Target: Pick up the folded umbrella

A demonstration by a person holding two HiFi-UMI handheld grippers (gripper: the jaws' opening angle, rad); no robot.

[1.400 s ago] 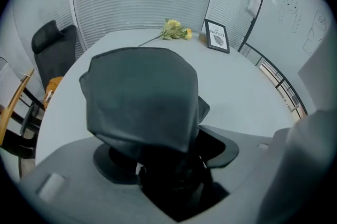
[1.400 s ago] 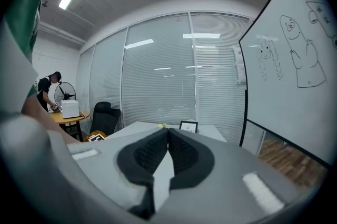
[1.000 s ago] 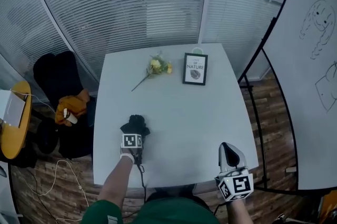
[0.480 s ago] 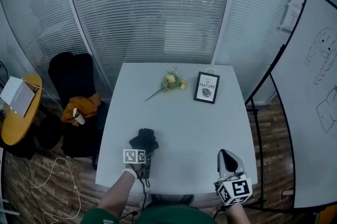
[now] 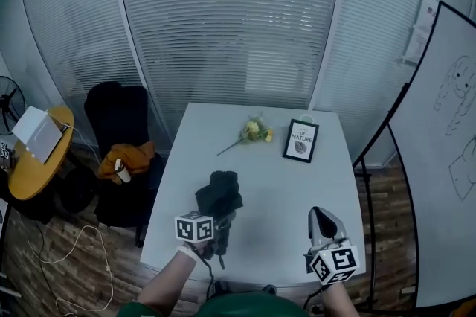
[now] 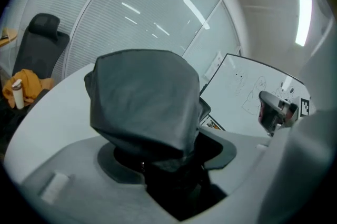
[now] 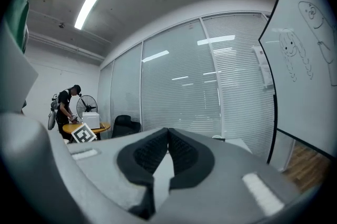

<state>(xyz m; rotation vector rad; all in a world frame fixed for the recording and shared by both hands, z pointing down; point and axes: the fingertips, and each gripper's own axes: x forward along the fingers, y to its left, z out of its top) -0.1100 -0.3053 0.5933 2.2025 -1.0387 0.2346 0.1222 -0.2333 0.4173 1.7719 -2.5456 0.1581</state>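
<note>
The folded umbrella (image 5: 219,195) is a black bundle held above the white table (image 5: 277,181); its handle end sits between the jaws of my left gripper (image 5: 221,225). In the left gripper view the umbrella (image 6: 145,102) fills the middle of the picture, with the left gripper (image 6: 168,165) shut on its lower end. My right gripper (image 5: 321,219) hovers at the table's near right corner. Its pads (image 7: 181,146) meet at the tips with nothing between them, so the right gripper (image 7: 167,136) is shut and empty.
A yellow flower sprig (image 5: 253,131) and a small framed print (image 5: 300,141) lie at the table's far side. A black chair (image 5: 119,114) with an orange cloth (image 5: 128,156) stands left, beside a round yellow table (image 5: 30,174). A whiteboard (image 5: 446,152) stands at the right.
My left gripper has risen with the umbrella, lifting it off the table. The head view has tilted up, so the table sits lower in the picture. The right gripper rose slightly.
</note>
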